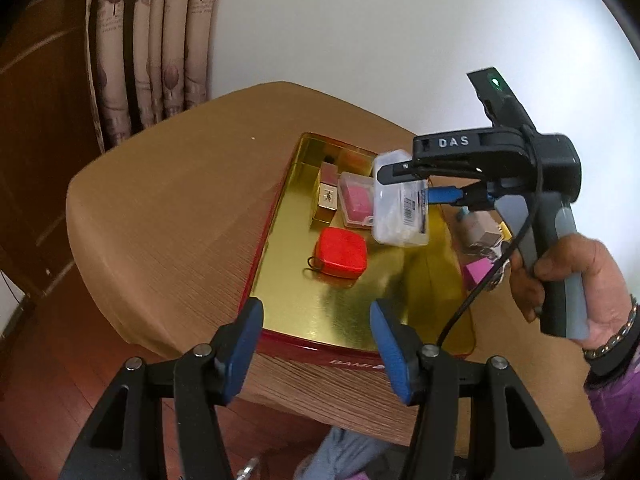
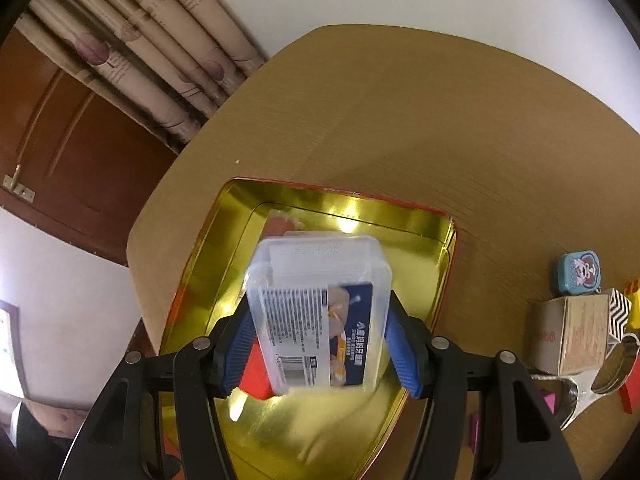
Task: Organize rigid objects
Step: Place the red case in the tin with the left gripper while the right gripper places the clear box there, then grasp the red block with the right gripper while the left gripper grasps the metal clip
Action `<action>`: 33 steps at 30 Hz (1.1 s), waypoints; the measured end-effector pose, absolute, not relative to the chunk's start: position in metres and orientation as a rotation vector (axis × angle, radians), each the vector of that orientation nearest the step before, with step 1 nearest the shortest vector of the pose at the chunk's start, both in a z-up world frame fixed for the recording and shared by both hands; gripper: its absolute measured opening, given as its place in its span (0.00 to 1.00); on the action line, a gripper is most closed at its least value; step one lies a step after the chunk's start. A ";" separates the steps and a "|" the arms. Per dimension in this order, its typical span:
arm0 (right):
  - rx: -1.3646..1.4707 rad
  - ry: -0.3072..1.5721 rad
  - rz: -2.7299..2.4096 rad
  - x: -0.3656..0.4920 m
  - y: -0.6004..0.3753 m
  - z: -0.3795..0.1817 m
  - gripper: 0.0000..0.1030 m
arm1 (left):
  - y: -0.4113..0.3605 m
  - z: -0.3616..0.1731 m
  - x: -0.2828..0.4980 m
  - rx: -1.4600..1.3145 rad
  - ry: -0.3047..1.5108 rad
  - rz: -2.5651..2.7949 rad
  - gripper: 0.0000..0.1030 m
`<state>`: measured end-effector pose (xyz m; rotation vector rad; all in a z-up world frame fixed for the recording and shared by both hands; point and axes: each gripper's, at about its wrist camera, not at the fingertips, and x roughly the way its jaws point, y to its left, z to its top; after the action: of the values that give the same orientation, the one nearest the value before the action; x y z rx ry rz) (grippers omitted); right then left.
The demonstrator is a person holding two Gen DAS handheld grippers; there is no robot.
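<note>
A gold-lined red tin tray (image 1: 280, 264) lies on the tan table. In it are a red rounded case (image 1: 342, 253), a clear box with a pink inside (image 1: 356, 200) and a small gold box (image 1: 327, 196). My right gripper (image 2: 322, 340) is shut on a clear plastic box (image 2: 318, 312) with a blue label and holds it above the tray (image 2: 400, 236); this box also shows in the left wrist view (image 1: 400, 204). My left gripper (image 1: 316, 344) is open and empty over the tray's near edge.
To the right of the tray lie a teal tin (image 2: 578, 272), a cardboard box (image 2: 568, 334), a black-and-white patterned item (image 2: 618, 312), a metal clip (image 2: 588, 396) and pink pieces (image 1: 478, 270). A curtain (image 1: 152, 40) and a wooden door (image 2: 72, 152) stand behind the table.
</note>
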<state>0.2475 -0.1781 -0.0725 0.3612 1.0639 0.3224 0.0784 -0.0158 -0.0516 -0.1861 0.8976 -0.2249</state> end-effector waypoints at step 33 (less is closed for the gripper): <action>0.382 0.770 -0.149 -0.029 -0.386 -0.142 0.86 | -0.139 -0.054 0.025 0.144 0.937 -0.486 0.55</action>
<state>-0.0294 -0.3863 -0.1418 0.3821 0.7698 -0.1486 0.0253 -0.1389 -0.0540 0.1439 0.9367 -0.4858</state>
